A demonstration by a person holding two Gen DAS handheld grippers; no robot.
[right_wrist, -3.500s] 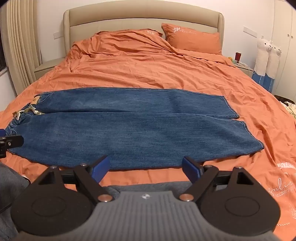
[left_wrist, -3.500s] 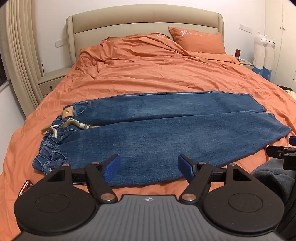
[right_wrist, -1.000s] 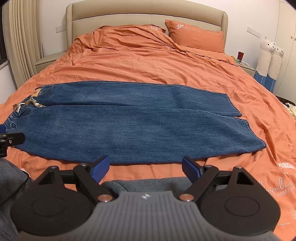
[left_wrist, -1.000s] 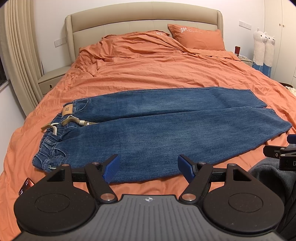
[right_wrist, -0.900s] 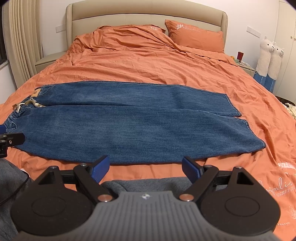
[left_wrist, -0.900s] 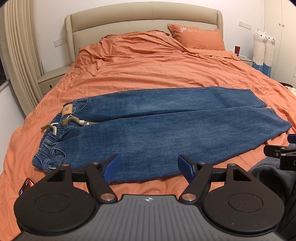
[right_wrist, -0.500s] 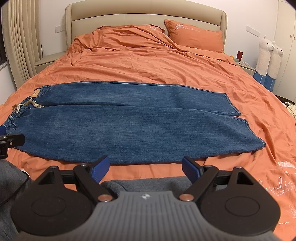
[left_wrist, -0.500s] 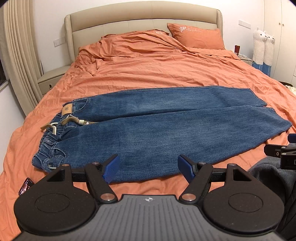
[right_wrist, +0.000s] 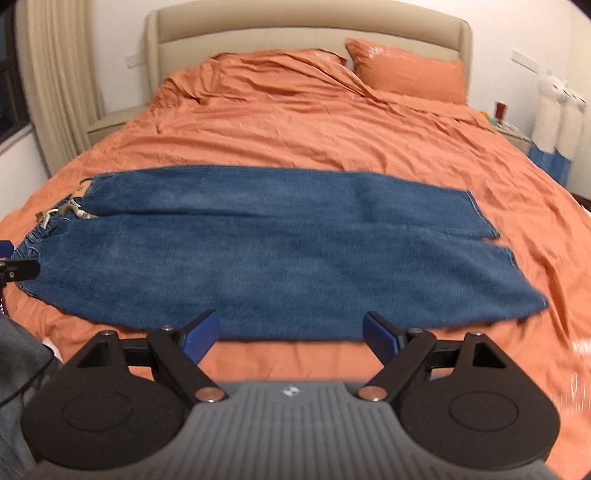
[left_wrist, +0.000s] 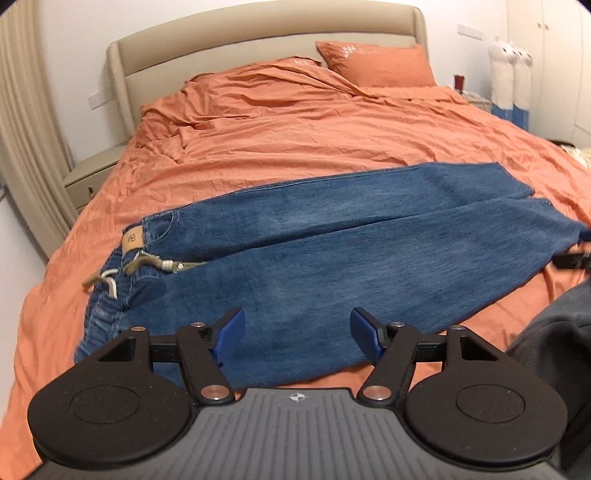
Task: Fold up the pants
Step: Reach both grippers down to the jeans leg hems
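Blue jeans (left_wrist: 332, 251) lie flat across the orange bed, waistband with a tan drawstring (left_wrist: 147, 264) at the left, leg hems at the right; they also show in the right wrist view (right_wrist: 277, 251). My left gripper (left_wrist: 297, 334) is open and empty, over the near edge of the jeans towards the waist end. My right gripper (right_wrist: 291, 334) is open and empty, just short of the near edge of the legs. The tip of the right gripper shows at the right edge of the left wrist view (left_wrist: 572, 258).
The orange duvet (left_wrist: 314, 140) covers the bed, with a pillow (left_wrist: 376, 64) and beige headboard (left_wrist: 258, 33) at the far end. A bedside table (left_wrist: 92, 177) and curtain (left_wrist: 26, 147) stand at the left. Plush toys (right_wrist: 557, 122) stand at the right. Grey cloth (left_wrist: 554, 339) is near me.
Both grippers have moved forward and lower towards the jeans, which now look larger. The jaws stay open. The jeans have not moved.
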